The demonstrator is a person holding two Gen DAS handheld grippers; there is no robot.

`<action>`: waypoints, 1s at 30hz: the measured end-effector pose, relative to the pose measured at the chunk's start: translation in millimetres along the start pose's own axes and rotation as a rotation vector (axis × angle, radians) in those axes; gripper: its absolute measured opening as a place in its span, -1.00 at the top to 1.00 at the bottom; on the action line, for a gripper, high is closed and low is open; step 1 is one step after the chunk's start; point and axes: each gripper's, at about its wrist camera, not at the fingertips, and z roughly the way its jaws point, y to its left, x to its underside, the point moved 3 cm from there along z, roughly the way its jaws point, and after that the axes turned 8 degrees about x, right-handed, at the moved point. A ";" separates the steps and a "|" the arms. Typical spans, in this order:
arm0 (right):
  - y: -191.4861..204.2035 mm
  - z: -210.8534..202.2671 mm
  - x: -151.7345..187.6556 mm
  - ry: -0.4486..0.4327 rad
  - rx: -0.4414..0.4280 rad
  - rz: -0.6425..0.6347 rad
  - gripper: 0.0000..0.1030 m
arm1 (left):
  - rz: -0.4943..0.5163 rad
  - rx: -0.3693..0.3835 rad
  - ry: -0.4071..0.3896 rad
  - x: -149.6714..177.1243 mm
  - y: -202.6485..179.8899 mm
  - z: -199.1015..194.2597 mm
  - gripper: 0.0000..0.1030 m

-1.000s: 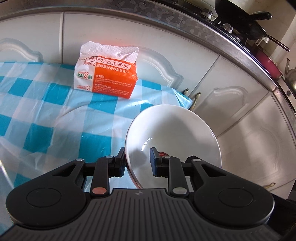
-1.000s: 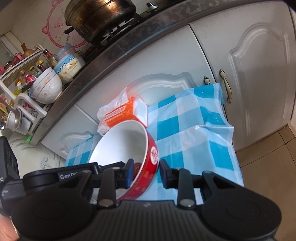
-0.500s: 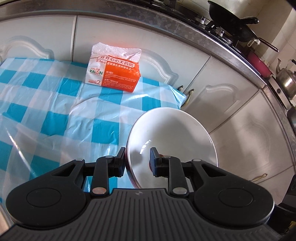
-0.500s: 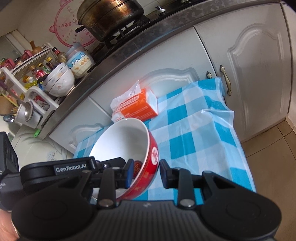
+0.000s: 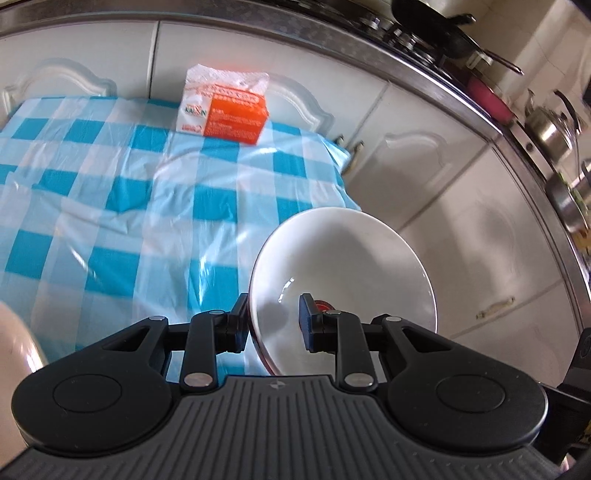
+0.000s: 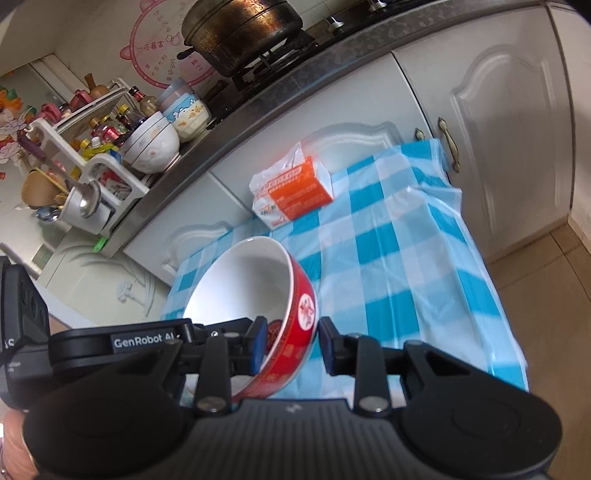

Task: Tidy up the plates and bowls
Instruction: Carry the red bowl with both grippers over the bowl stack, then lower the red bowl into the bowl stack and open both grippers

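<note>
In the left wrist view my left gripper is shut on the rim of a bowl that is white inside with a red outside, held tilted above the right edge of the blue-and-white checked tablecloth. In the right wrist view my right gripper is shut on the wall of a second bowl, red outside and white inside, held tilted above the near left part of the same cloth. One finger sits inside each bowl, one outside.
An orange-and-white tissue pack lies at the cloth's far edge, against white cabinet doors; it also shows in the right wrist view. The counter above holds a large pot, stacked bowls and a bottle rack. The floor lies right of the table.
Both grippers have lifted and pulled back with their bowls, so more of the tablecloth and counter shows. The tissue pack looks farther away. Both grips are unchanged.
</note>
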 end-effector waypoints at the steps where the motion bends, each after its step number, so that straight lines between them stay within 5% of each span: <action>1: -0.7 -5.3 4.0 0.005 0.003 0.000 0.42 | 0.006 0.005 0.011 4.2 -2.4 -2.2 0.48; 16: -44.0 -28.8 66.7 0.117 0.047 0.152 0.39 | 0.110 0.008 0.148 57.1 -19.4 20.7 0.48; 26: -54.2 -26.2 59.6 0.092 0.102 0.056 0.34 | 0.195 -0.017 0.112 65.0 -22.3 22.3 0.47; 30: -57.9 -22.0 54.8 0.097 0.077 0.023 0.29 | 0.210 0.012 0.061 58.3 -19.9 11.4 0.30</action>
